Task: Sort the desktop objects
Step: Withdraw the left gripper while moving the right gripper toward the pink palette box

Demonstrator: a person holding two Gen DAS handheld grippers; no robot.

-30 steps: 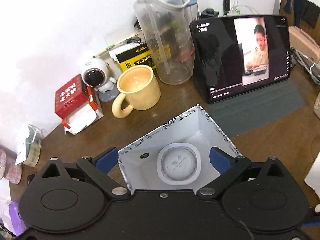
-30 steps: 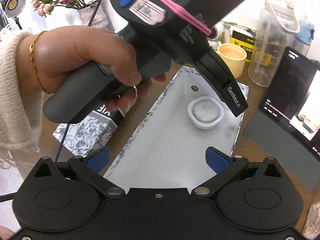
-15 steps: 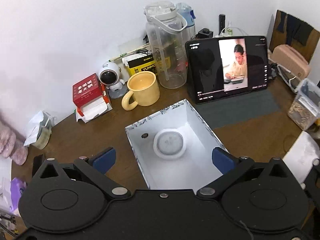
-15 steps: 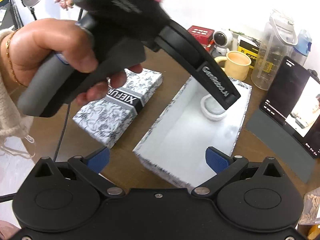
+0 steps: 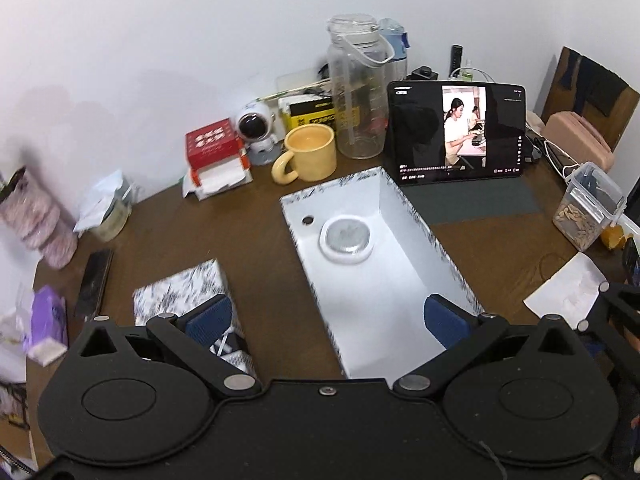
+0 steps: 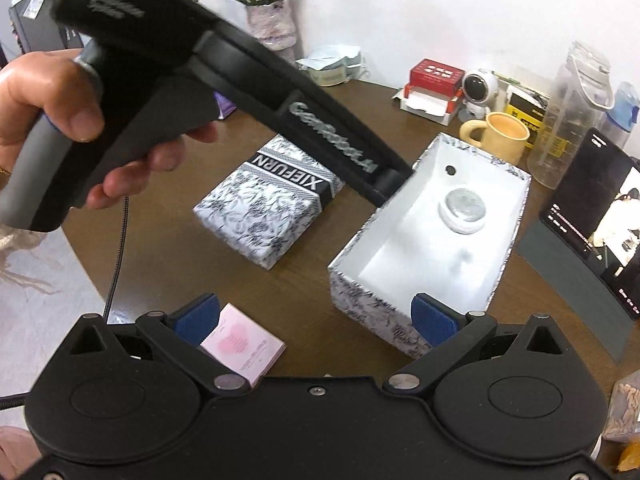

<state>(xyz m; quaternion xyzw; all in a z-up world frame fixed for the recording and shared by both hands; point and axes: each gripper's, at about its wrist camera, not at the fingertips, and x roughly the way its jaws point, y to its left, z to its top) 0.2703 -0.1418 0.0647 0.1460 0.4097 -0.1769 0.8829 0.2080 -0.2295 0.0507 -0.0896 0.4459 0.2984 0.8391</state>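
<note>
While both grippers hang spread wide, nothing is held.
Left gripper (image 5: 326, 316) and right gripper (image 6: 316, 314) hover above the open box's (image 6: 362, 298) near rim (bare tabletop (image 6: 180, 248) beside it).

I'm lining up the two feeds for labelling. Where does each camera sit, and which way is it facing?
Left wrist: on the left tongs, angled down at the open white patterned box, the round white container and the yellow ceramic mug; only its blue pads show.
Right wrist: on the right tongs, facing the same box from its near end; the left hand gripping the other tool shows.
Shared: box, container, mug.
</note>
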